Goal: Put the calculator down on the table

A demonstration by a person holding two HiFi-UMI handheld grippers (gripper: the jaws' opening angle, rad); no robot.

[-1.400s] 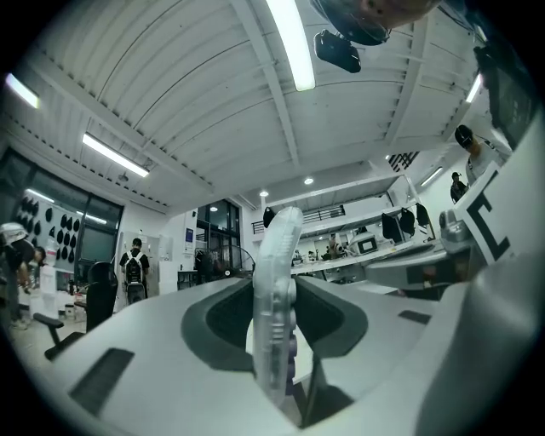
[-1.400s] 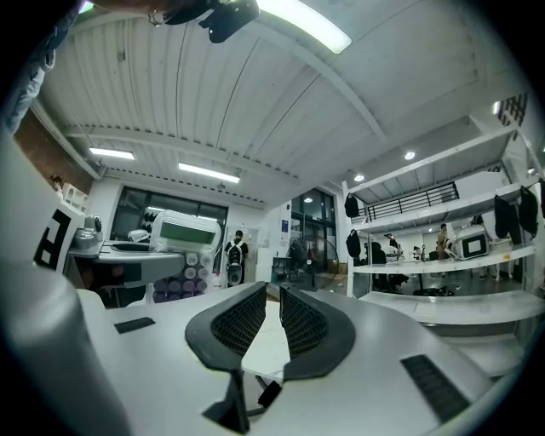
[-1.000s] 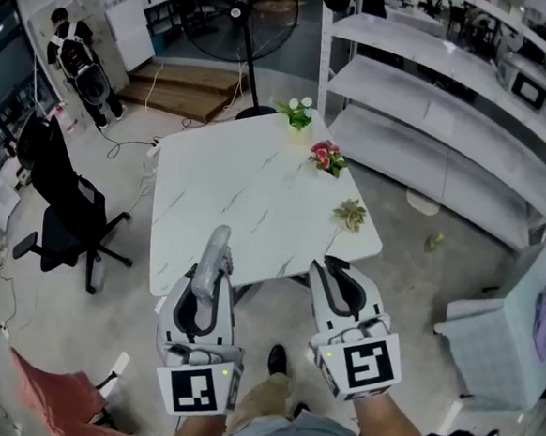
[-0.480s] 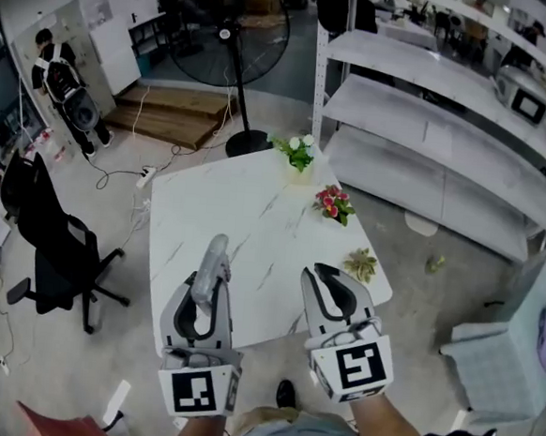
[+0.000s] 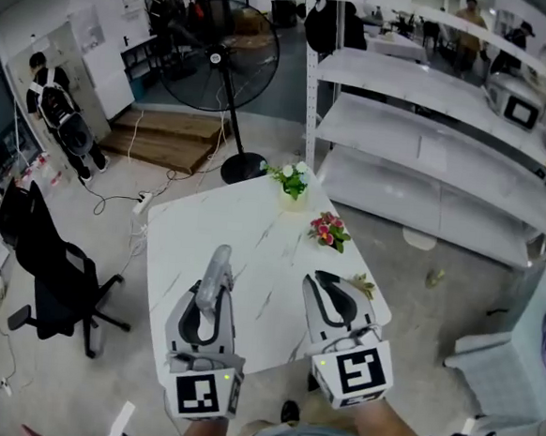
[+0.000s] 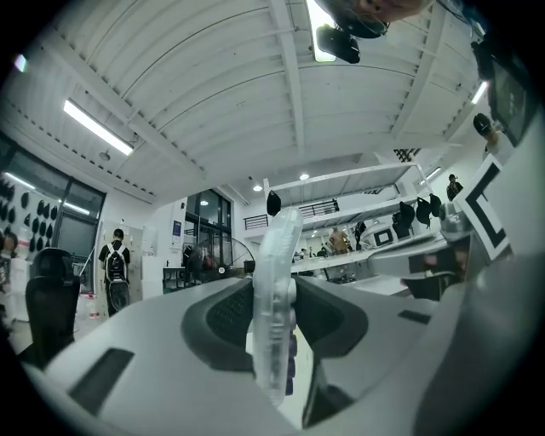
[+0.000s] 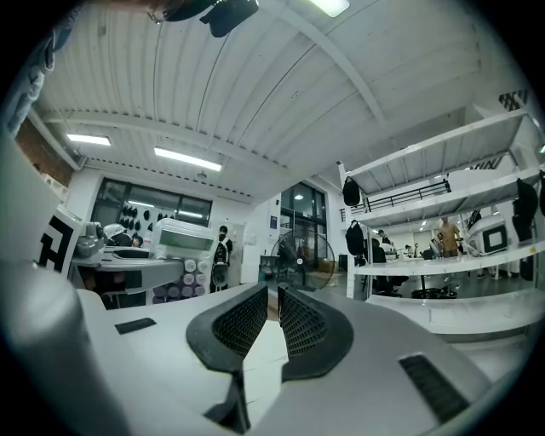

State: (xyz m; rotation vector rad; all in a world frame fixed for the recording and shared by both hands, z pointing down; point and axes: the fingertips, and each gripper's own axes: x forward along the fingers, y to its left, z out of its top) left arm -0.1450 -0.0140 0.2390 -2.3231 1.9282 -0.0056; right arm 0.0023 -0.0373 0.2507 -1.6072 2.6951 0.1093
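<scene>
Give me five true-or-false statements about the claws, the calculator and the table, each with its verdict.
1. The left claw grips the calculator. True.
2. The calculator lies on the table. False: the left claw holds it up, on edge.
3. The right claw holds a flower. False: it is shut and empty.
4. Three small plants stand on the table. True.
5. The black chair stands right of the table. False: in the head view the chair stands left of it.
</scene>
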